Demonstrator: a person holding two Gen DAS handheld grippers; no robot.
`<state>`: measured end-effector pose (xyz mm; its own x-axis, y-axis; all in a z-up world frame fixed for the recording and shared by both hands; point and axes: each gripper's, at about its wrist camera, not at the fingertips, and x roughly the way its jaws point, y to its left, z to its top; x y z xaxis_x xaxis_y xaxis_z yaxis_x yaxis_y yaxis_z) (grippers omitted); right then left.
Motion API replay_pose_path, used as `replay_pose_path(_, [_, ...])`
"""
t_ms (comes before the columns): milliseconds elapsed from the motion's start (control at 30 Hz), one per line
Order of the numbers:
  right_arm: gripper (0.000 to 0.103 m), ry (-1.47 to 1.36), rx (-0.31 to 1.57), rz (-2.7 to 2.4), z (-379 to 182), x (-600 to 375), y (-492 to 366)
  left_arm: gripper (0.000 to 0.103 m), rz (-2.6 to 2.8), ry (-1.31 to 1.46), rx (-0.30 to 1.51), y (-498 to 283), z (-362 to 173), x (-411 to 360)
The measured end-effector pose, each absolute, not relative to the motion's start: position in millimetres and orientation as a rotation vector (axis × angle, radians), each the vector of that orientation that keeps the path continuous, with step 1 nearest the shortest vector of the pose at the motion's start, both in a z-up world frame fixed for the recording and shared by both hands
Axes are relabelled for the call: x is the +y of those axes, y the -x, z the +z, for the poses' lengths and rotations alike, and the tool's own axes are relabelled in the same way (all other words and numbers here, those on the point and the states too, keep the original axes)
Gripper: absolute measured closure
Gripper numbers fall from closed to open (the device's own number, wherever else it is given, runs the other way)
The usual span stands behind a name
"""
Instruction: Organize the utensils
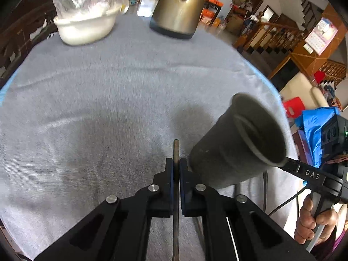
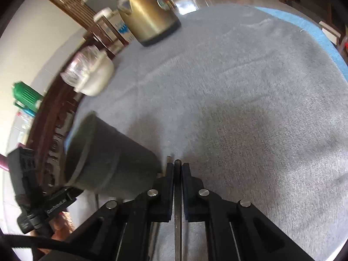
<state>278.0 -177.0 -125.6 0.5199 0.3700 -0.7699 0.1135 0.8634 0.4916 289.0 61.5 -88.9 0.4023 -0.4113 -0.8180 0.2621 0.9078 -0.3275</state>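
Note:
My left gripper (image 1: 176, 163) is shut on a thin dark utensil handle (image 1: 175, 152) that sticks out past the fingertips over the grey cloth. My right gripper (image 2: 178, 166) is shut on a thin flat metal utensil (image 2: 178, 206) held edge-on. A dark grey cup (image 1: 241, 143) stands close to the right of the left gripper; in the right wrist view the cup (image 2: 104, 154) is just left of the right gripper. The right gripper's body (image 1: 313, 177) shows behind the cup.
A grey cloth (image 1: 121, 91) covers the round table. A bronze kettle (image 1: 179, 6) and a white bowl with a plastic bag (image 1: 86, 15) stand at the far side. The table's edge (image 2: 313, 28) is blue. Wooden chairs and a room lie beyond.

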Motion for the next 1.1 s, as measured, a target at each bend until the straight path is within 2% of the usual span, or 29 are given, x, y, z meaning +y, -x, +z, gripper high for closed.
replay_pose_path(233, [0.096,-0.530,0.856,0.192,-77.0,-184.4,-248.0,0.098,-0.436,0.153,0.902,-258.5,-23.4,75.9])
replay_pose_path(567, [0.096,-0.433,0.513,0.163,24.3,-180.5,-199.5,0.098,-0.458,0.163,0.629,-218.8,78.1,79.7])
replay_pose_path(967, [0.096,-0.410,0.275,0.156,118.0,-170.3,-190.9,0.098,-0.401,0.158,0.447,-218.9,150.7,66.3])
replay_pose_path(1100, [0.096,-0.422,0.195,0.111,134.0,-167.2,-198.1,0.098,-0.346,0.203,0.370,-227.8,158.1,66.8])
